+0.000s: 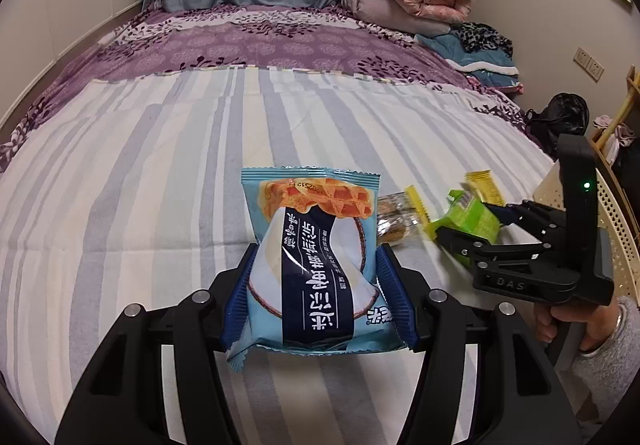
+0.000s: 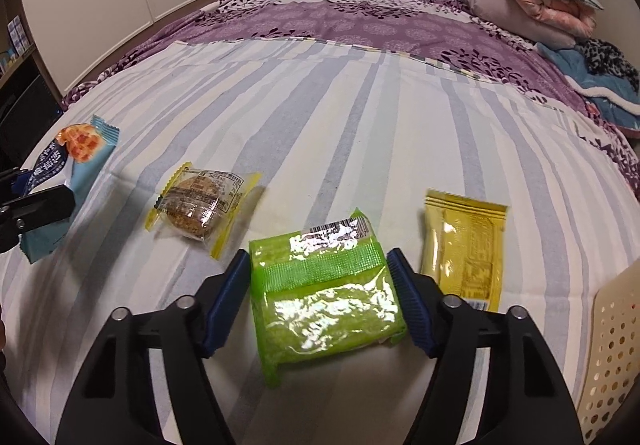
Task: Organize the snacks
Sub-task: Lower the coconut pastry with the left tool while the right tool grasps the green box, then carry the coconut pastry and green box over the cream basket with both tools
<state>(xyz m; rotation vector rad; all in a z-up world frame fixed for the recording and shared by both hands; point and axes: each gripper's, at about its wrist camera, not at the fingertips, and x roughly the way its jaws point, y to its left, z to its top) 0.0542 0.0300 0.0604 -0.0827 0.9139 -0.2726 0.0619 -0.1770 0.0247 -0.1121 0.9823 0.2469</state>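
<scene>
Bed [image 2: 320,105]: striped sheet over purple floral cover, folded bedding piled at far corner. All snacks lay on striped part.

Basket [image 2: 612,357]: cream, perforated wall, at bed's right edge, just beside right tool. Only part of the wall in view; contents cannot be told. Judged to be the drop point for the pkts.

Left tool [image 1: 316,277]: blue pads pressed onto both sides of blue waffle pkt [image 1: 312,257], pinching it at its lower half; pkt stood upright betw. pads, top seam up. Looked lifted clear of sheet, though not certain.

Right tool [image 2: 320,277]: jaws bracketed green pkt [image 2: 324,297] across its width. Right pad seemed to touch the pkt edge, left pad showed a sliver of gap, so not a firm pinch yet. Pkt flat on sheet.

Handling, judged: all pkts light, air-puffed film, slippery and crinkly. Baked goods inside prob. crush easily, so gentle squeeze across the body, not seams. Green one glossy; may slide if pinched near one end.

Yellow sachet [image 2: 464,249]: flat, thin, just right of green pkt, near basket. Would need an edge grip, little thickness to take.

Clear-wrapped biscuit [image 2: 204,205], yellow end seams: betw. blue and green pkts, apart from both. Brittle-looking; hold by wrap sides.
</scene>
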